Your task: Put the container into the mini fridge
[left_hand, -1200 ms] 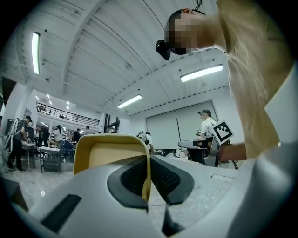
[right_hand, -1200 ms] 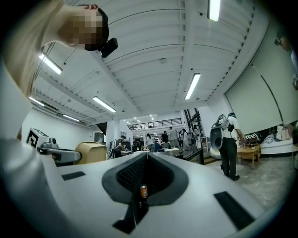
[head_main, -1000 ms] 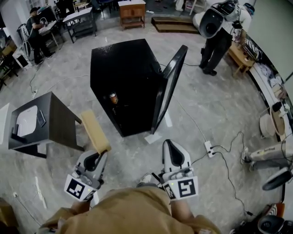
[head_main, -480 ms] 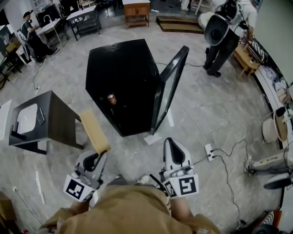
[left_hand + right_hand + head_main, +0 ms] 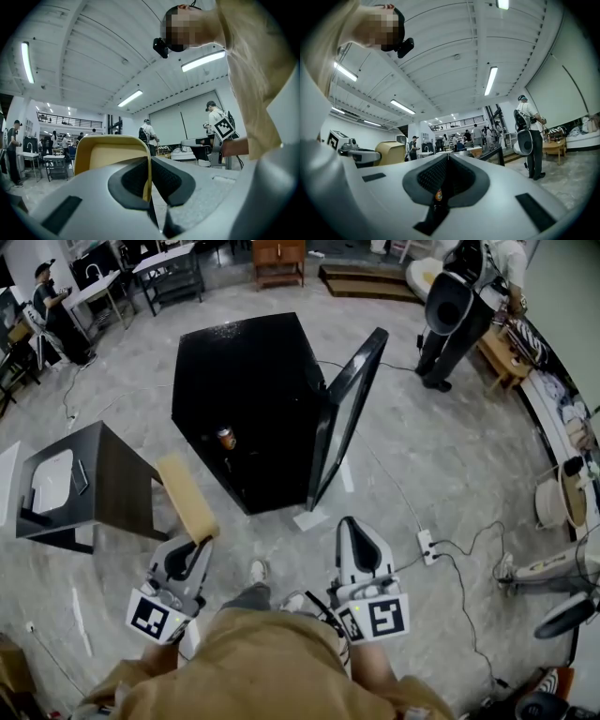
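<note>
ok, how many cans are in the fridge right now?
1. A single can stands inside the open mini fridge, in the upper part of the opening. The interior is dark, so others may be hidden.

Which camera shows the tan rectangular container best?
Head view: the whole tan rectangular container shows, pinched by the left gripper. Left gripper view shows its end, half behind the jaws; right gripper view, a small part.

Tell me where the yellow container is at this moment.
In the head view, the yellow container sits lower left, held in the left gripper, just short of the open mini fridge and beside the dark table.
</note>
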Available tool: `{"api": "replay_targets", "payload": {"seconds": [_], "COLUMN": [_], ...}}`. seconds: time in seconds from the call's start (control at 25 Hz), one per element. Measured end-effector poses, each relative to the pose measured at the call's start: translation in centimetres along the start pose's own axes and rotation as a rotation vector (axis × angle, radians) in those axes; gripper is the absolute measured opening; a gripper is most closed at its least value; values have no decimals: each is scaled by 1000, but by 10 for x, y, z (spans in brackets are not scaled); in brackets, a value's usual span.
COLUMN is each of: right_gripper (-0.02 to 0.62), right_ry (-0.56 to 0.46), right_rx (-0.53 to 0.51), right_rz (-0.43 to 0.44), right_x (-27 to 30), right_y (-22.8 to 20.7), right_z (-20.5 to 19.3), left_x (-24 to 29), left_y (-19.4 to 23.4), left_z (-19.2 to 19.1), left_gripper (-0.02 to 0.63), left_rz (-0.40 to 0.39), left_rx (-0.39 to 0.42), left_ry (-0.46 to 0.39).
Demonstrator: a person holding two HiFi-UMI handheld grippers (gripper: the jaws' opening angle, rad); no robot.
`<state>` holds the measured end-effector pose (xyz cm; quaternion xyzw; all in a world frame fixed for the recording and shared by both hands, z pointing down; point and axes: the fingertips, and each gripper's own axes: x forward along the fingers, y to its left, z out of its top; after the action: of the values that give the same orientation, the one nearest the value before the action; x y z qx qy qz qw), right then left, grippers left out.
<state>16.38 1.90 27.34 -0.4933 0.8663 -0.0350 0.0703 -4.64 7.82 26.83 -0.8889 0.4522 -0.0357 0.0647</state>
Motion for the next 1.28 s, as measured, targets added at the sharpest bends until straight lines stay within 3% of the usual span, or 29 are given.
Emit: {"api": "replay_targets", "payload": {"seconds": [0.6, 1.28], "right_gripper": [3, 3], "right_ry": [35, 84], "right_rx": [8, 8], "right_rz": [-47, -96], "right_x": [51, 89], "right_y": [-6, -24], "right_z": [0, -24], "left_x": [48, 109], "left_y": [48, 54], "left_z": [-33, -90], "left_gripper": [11, 11], "left_rz": [-83, -238], "left_rx": [-32, -2], "left_ry": [60, 184]}}
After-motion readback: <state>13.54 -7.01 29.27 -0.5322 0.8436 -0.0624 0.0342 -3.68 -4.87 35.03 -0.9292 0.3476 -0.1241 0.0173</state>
